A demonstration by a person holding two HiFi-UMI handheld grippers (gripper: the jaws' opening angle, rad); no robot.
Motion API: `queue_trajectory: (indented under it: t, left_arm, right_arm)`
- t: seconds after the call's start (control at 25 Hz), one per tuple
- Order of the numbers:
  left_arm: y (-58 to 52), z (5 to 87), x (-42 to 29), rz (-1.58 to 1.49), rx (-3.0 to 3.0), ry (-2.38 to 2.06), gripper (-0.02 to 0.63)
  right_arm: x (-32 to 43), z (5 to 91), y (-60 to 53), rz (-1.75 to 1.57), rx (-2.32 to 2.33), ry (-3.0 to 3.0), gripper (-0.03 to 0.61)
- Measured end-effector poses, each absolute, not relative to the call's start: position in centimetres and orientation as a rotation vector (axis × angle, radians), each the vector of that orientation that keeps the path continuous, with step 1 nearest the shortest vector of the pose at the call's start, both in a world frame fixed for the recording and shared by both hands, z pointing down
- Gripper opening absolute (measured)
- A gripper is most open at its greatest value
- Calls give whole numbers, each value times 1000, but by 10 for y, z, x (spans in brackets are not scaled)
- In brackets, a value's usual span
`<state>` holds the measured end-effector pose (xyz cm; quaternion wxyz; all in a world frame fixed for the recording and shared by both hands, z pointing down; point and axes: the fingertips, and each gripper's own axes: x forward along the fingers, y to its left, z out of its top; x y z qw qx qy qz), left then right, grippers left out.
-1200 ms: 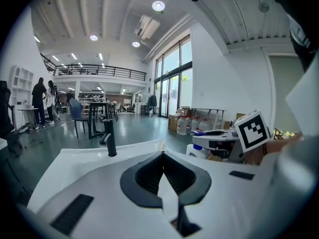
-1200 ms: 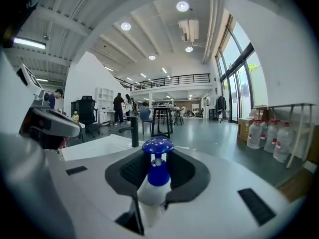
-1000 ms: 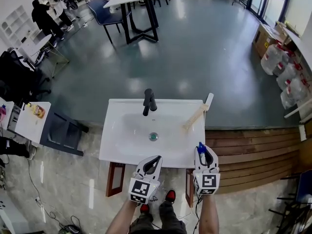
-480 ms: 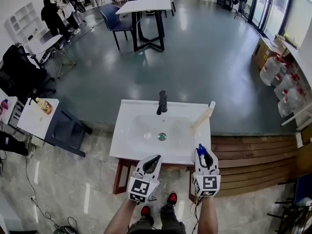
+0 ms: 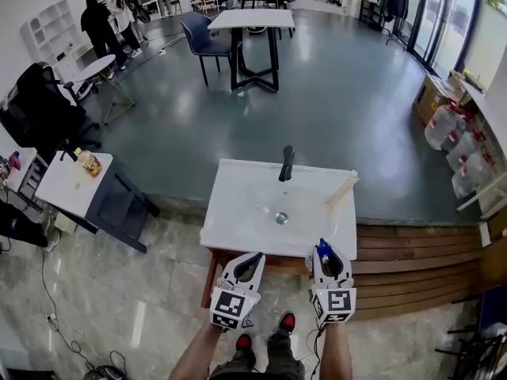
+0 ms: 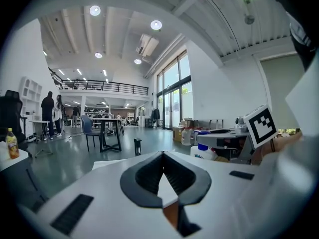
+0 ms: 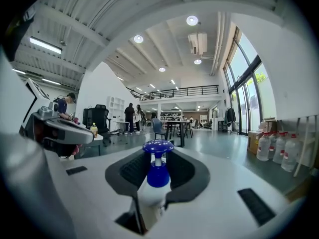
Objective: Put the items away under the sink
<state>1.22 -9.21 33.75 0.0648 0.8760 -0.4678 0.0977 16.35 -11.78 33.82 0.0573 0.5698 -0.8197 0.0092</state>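
In the head view the white sink (image 5: 238,212) with its black faucet (image 5: 286,163) stands just ahead of both grippers. My right gripper (image 5: 324,254) is shut on a white pump bottle with a blue top (image 5: 322,248), which stands upright between its pads (image 7: 125,172); the bottle (image 7: 157,178) fills the middle of the right gripper view. My left gripper (image 5: 254,258) hovers beside it on the left. Its fingertips meet with nothing between them (image 6: 161,155). The left gripper view also catches the bottle (image 6: 203,152) to its right. Both grippers point about level, short of the sink's front edge.
A wooden stick (image 5: 343,189) lies on the sink's right rim. Brown cabinet wood (image 5: 211,282) shows under the sink. A wooden step (image 5: 412,264) runs to the right. A small white table with a yellow bottle (image 5: 75,182) stands left. Water jugs (image 5: 467,145) sit far right.
Both grippers have drawn back from over the sink's front edge, the bottle still in the right one. The sink now sits farther ahead and more to the right in the head view.
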Motion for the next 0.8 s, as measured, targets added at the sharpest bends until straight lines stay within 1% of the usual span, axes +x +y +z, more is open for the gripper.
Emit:
queue_trajectory:
  t: [0.36, 0.8]
  left_arm:
    - [-45, 341, -43, 296, 2642, -1430, 6]
    - [-3, 350, -90, 296, 2618, -1431, 6]
  right_arm:
    - [99, 336, -64, 34, 1684, -2520, 112]
    - [50, 353, -16, 83, 1660, -2530, 110]
